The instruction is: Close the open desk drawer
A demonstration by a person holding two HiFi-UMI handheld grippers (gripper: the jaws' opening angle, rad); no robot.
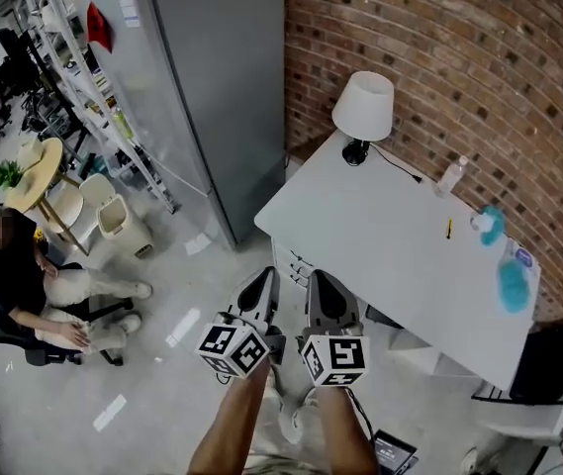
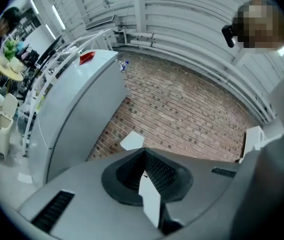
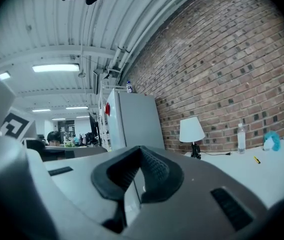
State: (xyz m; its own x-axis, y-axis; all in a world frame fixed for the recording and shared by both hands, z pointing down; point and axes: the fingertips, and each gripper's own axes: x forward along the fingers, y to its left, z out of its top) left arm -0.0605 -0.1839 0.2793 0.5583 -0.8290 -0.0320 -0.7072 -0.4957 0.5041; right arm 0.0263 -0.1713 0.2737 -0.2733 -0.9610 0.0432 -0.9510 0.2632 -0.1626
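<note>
Both pairs of jaws pinched together, empty: your left gripper (image 1: 269,277) and right gripper (image 1: 317,279) hover near desk (image 1: 380,231) drawers (image 1: 296,263); off-centre shove risks jamming.

White drawer (image 1: 292,262) below white desk (image 1: 380,236) corner; seemingly ajar, partly hidden.

The grey left gripper (image 2: 144,154) with black ribbed pads (image 2: 162,171) is holding its jaws together on nothing and pointing up at a red brick wall (image 2: 181,114), a tall grey metal cabinet (image 2: 77,109) standing at the left under white ceiling pipes (image 2: 142,36)
</note>
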